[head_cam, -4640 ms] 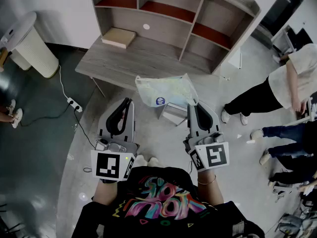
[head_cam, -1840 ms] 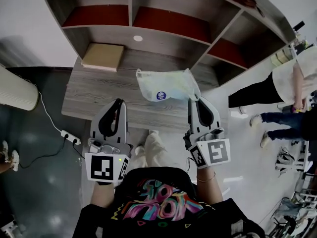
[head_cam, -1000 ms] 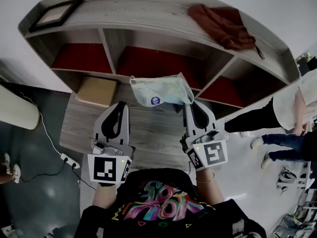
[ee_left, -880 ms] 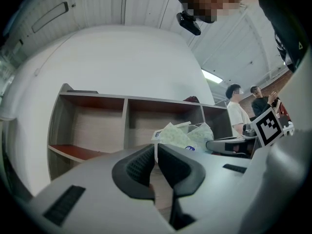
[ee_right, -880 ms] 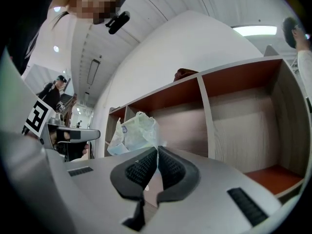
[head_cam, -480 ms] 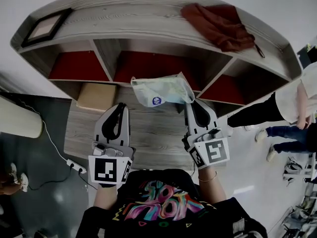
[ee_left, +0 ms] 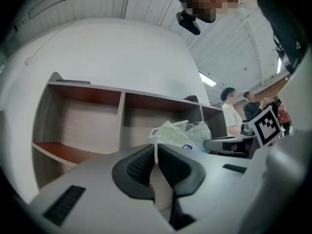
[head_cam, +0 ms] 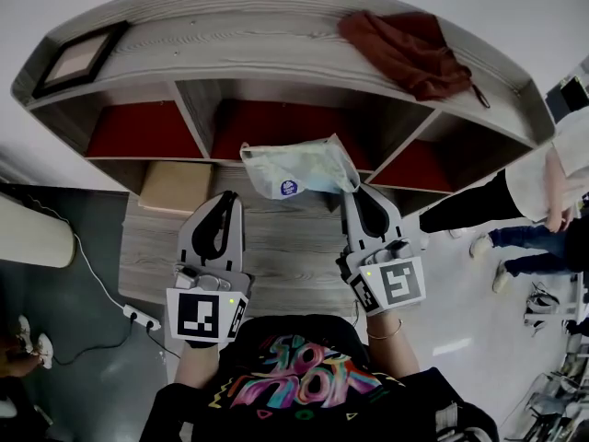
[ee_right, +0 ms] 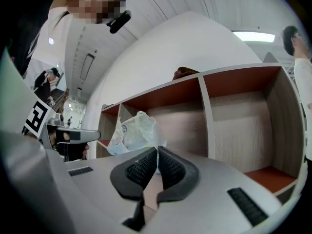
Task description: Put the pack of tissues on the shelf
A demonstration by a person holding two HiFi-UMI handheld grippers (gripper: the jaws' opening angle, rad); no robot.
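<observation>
The pack of tissues [head_cam: 296, 166], a crinkled pale plastic bag with a blue round logo, hangs in the air before the middle compartment of the wooden shelf [head_cam: 276, 49]. My right gripper [head_cam: 354, 190] is shut on the pack's right corner. In the right gripper view the pack [ee_right: 134, 130] rises just left of the closed right gripper [ee_right: 157, 152]. My left gripper [head_cam: 228, 197] is shut and holds nothing, below and left of the pack, apart from it. The left gripper view looks past the closed left gripper [ee_left: 156, 152] at the pack [ee_left: 180, 135] and the shelf [ee_left: 87, 126].
A red-brown cloth [head_cam: 409, 49] and a picture frame [head_cam: 78, 58] lie on the shelf's top board. A flat cardboard box [head_cam: 179, 187] sits on the desk [head_cam: 276, 247] under the compartments. People [head_cam: 552, 182] stand at the right. A power strip [head_cam: 138, 319] lies on the floor.
Across the earlier frames I came from the floor up to the shelf with the pack raised. Over the last second the pack and both grippers have barely shifted.
</observation>
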